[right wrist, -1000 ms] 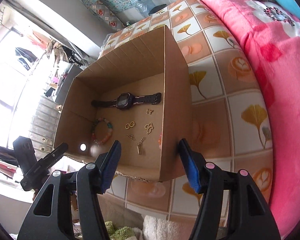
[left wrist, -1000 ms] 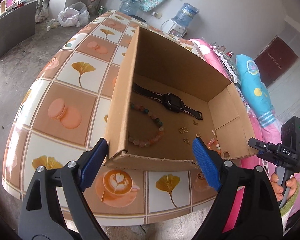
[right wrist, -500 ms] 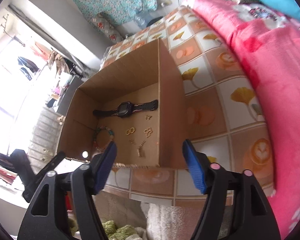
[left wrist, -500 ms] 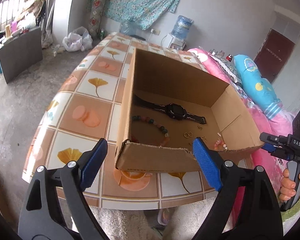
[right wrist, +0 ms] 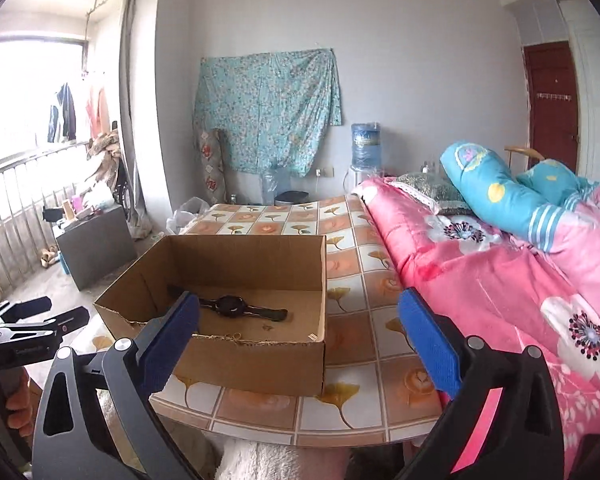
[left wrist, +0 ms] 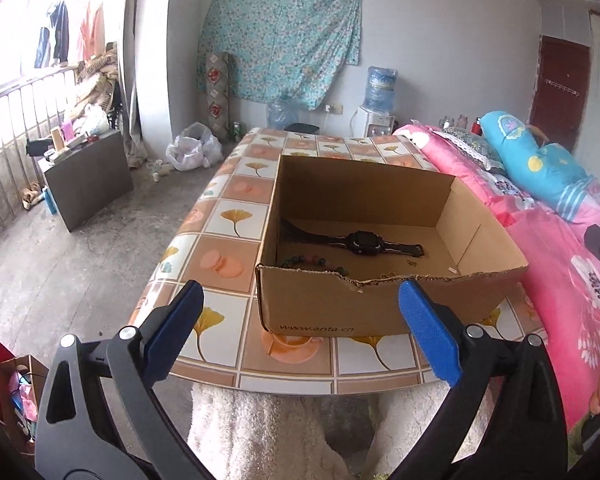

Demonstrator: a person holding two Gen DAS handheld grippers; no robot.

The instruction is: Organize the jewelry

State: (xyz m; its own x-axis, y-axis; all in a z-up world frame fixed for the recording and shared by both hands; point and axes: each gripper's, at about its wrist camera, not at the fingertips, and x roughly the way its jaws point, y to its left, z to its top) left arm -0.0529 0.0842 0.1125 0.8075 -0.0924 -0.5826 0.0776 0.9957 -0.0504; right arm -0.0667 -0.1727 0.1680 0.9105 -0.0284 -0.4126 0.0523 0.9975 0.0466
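Both the left hand-held gripper [left wrist: 302, 330] and right hand-held gripper [right wrist: 300, 338] hover released and empty just before the cardboard box [left wrist: 340, 304] holding a watch [left wrist: 360, 242] and bead bracelet [left wrist: 312, 261] on the surface [left wrist: 228, 216].

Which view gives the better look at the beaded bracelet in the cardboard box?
The left wrist view. The beaded bracelet shows as an arc of beads just behind the near wall of the cardboard box, in front of the watch. In the right wrist view that wall hides it; only the watch shows.
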